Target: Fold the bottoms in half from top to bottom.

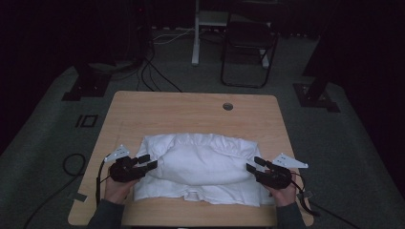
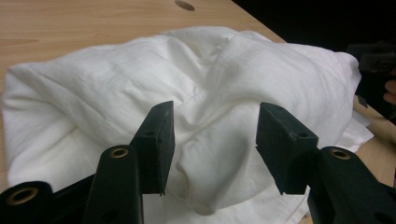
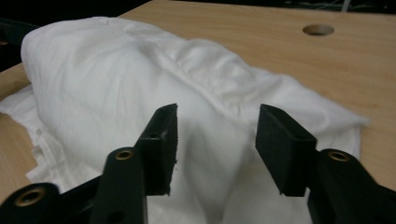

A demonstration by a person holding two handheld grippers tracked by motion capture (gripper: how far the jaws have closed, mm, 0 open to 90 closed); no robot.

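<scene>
While a crumpled white cloth (image 1: 203,167) lies bunched on the near half of the wooden table (image 1: 157,112), the left gripper (image 1: 149,162) sits at its left edge and the right gripper (image 1: 253,164) at its right edge, each with jaws spread apart and holding nothing. The cloth's near hem reaches almost to the table's front edge. Bare wood stretches behind the cloth up to a round hole (image 1: 228,106) near the far edge. Narrow strips of table flank the cloth.
</scene>
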